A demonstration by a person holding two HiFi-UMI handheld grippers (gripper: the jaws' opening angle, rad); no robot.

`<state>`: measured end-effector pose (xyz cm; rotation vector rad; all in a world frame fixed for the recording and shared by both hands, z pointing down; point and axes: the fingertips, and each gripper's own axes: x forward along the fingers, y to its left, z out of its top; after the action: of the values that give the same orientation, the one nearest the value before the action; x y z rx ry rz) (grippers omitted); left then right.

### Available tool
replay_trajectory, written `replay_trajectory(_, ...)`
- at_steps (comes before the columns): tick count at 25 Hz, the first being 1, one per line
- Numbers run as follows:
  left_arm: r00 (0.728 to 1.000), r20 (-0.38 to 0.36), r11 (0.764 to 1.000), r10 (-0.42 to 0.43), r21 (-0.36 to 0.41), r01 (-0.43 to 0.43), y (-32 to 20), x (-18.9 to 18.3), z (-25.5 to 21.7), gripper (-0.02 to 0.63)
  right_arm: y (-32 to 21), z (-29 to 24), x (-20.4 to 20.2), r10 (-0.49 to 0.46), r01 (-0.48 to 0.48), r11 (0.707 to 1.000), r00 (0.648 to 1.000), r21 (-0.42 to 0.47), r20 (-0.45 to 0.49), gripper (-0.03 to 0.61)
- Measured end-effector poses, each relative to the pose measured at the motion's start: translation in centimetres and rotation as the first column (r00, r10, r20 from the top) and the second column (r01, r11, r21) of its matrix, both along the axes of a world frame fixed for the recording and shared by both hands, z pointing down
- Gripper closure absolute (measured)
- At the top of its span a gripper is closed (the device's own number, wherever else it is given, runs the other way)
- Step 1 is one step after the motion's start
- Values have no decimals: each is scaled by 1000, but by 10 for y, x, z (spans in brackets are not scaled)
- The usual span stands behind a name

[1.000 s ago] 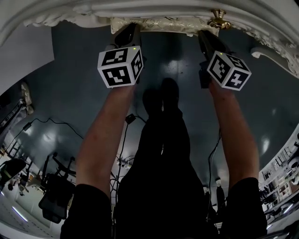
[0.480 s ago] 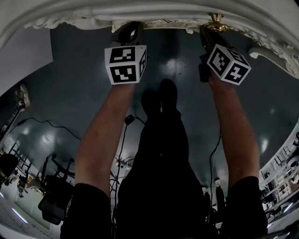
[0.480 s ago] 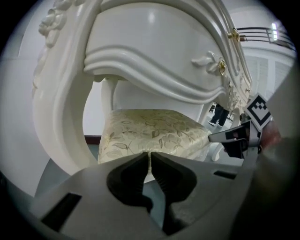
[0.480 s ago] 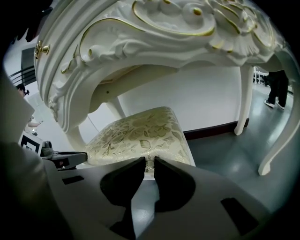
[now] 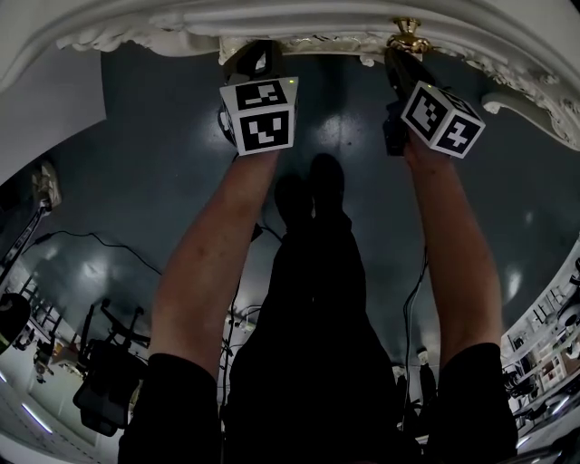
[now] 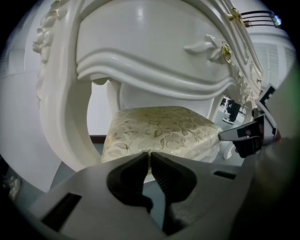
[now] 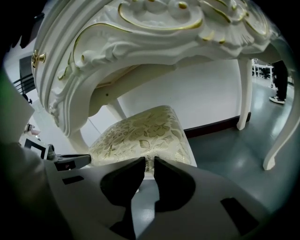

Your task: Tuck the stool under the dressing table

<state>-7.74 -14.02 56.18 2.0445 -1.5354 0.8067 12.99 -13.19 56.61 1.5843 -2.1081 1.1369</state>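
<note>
Dark, glossy grey floor fills the head view, with thin black cables trailing across it. Nearest are the person's black-clad legs, straight below the camera, and two bare forearms reaching forward on either side of them. Each hand carries a gripper topped with a white cube of black square markers. The left cube and the right cube sit about level, well apart.

Beyond the cubes both grippers point forward and down at the stool. On the left gripper the black fingers are pressed together at the tips with nothing between them. The tips sit at the near edge of the seat. On the right gripper the fingers stand a thin slit apart, tips also at the seat's near edge. Whether they nip that edge cannot be told. Each gripper view shows the other gripper off to the side.

The stool has a cream cushion patterned with gold leaves, on a white frame. It stands on the floor beneath the dressing table, its seat under the carved front rail. From above, only a strip of cushion shows. The dressing table is white with gilded scrollwork and a brass knob. Behind it is a white wall with a dark skirting board. Farther right are a table leg and a bystander's legs.
</note>
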Motion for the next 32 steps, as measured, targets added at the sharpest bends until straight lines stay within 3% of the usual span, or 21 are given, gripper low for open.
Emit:
replay_trajectory(3,999,18,999,-52,8,51,-8,-10,1,586,1,1,-9,-29,29,1000,999,-7,26,505)
replay_trajectory(7,999,-8,999,-41,-9,41,-20,-13,1,588,-7,2,-14,-33,33,999,999,-16,18,505)
replay_trajectory(16,977,-211,999,-41,-16,38,-14,-14,-6,586,-8,-4,-11,-70,70,997,998,18,-4,505)
replay_trajectory(21,970,-234,998,-59,-20,56,3,-26,-14,586,6,-15,-5,-97,99,994,994,44,-46,504)
replay_trajectory(27,967,-253,1000,-21,-27,14,54,-36,-42,586,39,-51,-1,-75,73,996,997,60,22,505)
replay_trajectory(32,965,-239,994,104,-17,-112,101,-25,-87,602,79,-99,-17,-111,109,991,993,81,29,505)
